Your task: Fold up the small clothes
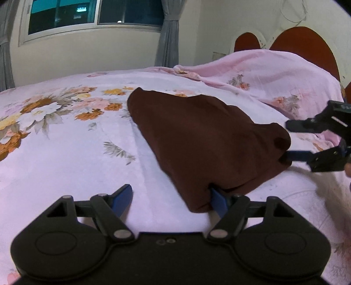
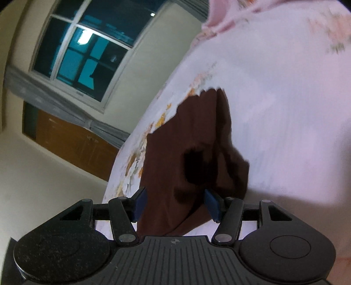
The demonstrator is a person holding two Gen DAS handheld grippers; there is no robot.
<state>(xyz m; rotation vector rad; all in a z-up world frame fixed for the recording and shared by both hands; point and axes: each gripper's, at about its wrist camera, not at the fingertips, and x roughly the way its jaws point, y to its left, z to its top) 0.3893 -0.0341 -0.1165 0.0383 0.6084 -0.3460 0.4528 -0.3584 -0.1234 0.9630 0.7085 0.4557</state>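
A dark brown small garment (image 1: 204, 136) lies in a folded heap on the pink floral bed sheet (image 1: 65, 153). My left gripper (image 1: 172, 200) is open at the garment's near corner; its right finger touches the cloth edge, its left finger rests over bare sheet. My right gripper (image 1: 289, 140) comes in from the right, open, with one blue finger at the garment's right edge. In the right wrist view the garment (image 2: 186, 153) lies between the open fingers of the right gripper (image 2: 175, 203). The view is tilted and blurred.
A pink floral blanket (image 1: 274, 74) is heaped at the far right by the brown headboard (image 1: 307, 41). A window (image 1: 87, 13) with grey curtains is on the far wall. A wooden cabinet (image 2: 72, 140) stands beyond the bed.
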